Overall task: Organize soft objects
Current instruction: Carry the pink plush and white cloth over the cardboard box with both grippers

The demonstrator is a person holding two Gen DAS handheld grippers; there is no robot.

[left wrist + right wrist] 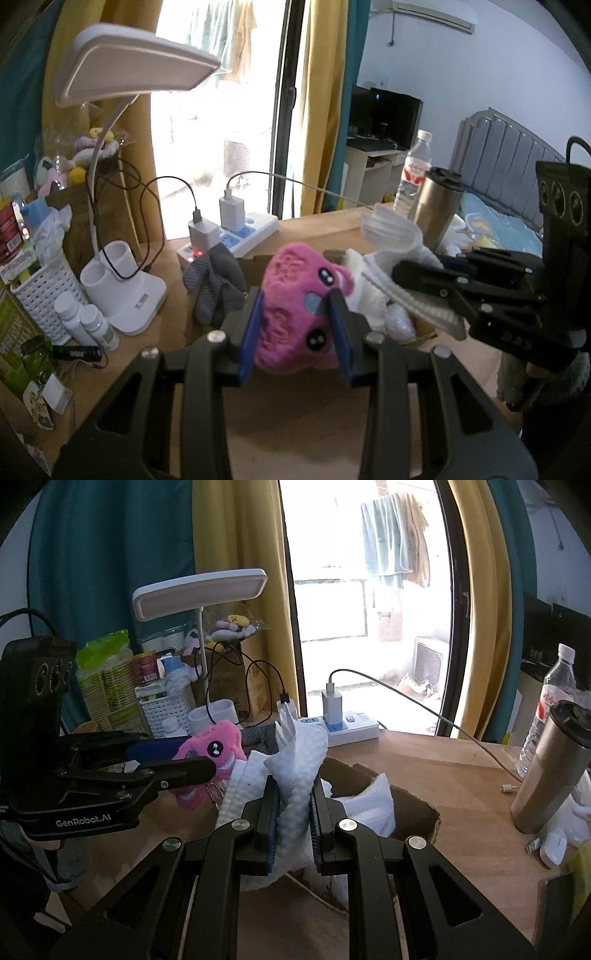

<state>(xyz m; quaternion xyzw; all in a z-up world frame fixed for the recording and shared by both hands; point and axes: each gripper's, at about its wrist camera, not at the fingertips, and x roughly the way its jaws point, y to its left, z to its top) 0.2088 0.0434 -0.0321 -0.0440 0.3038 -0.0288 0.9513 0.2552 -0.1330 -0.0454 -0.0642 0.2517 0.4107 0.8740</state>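
Nearest to you, your left gripper (295,328) is closed on the pink plush toy (295,295), and your right gripper (293,808) is closed on a white textured cloth (299,775); both are held above the cardboard box (413,805); they look light and soft, so they will likely squash and sag; take them by the thick middle. Beyond, a grey glove (216,291) lies at the box edge; farther, the power strip (236,236), its cables and the steel tumbler (550,768) may catch.

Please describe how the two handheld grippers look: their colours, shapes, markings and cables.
Both are black, with open slotted frames, silver bolt heads and flat blue pads on the fingers. The left gripper bears white "GenRobot.AI" lettering. The right gripper has a boxy black top with three round holes and a black cable loop.
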